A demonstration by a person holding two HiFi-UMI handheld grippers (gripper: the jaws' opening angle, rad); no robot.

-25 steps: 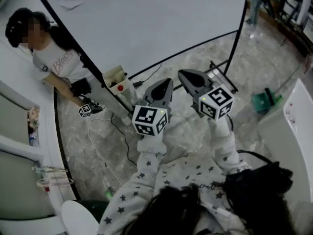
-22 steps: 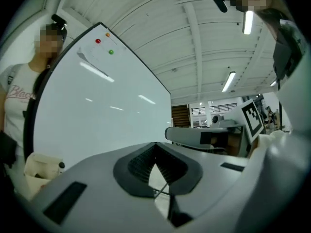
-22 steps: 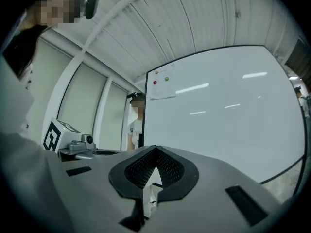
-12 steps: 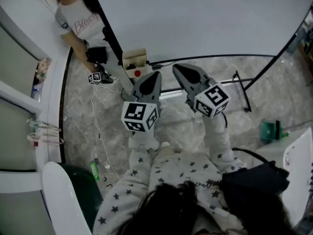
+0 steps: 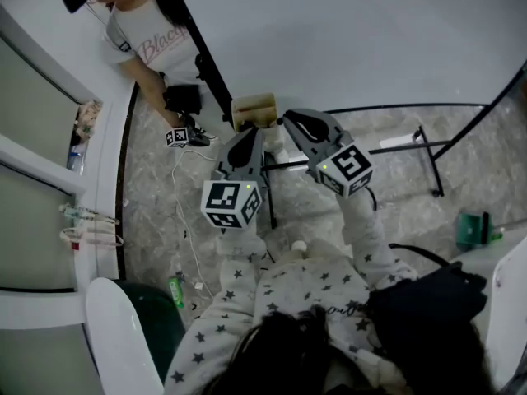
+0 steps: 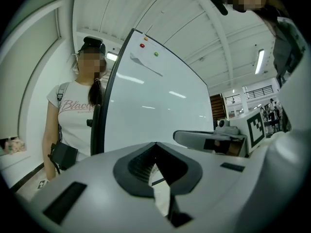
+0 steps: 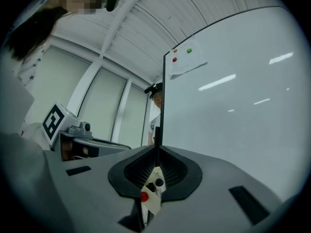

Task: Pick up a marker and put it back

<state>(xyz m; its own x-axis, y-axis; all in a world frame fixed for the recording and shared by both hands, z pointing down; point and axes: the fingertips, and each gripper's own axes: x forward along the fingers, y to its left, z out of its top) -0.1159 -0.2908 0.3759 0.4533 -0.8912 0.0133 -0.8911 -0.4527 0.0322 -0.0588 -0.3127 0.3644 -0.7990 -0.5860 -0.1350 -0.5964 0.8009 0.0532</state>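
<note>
A beige marker box (image 5: 254, 109) hangs at the lower edge of the whiteboard (image 5: 370, 31). In the right gripper view the box (image 7: 151, 192) shows through the slit between the jaws, with red, black and blue marker caps in it. My left gripper (image 5: 250, 132) and my right gripper (image 5: 290, 119) are held side by side just short of the box. Both are shut and neither holds anything. The left gripper (image 6: 155, 144) points at the whiteboard (image 6: 150, 106), and the right gripper (image 7: 156, 149) points along the board's black frame edge.
Another person (image 5: 152, 39) stands at the board's left end and holds a gripper with a marker cube (image 5: 177, 137). Cables (image 5: 185, 212) trail over the marble floor. The board's stand legs (image 5: 428, 151) reach out to the right. A green bin (image 5: 156, 327) is at lower left, a black bag (image 5: 436, 303) at lower right.
The head view has swung round. The marker box and the board's lower edge now lie much closer to both gripper tips. Both grippers have stayed shut and side by side.
</note>
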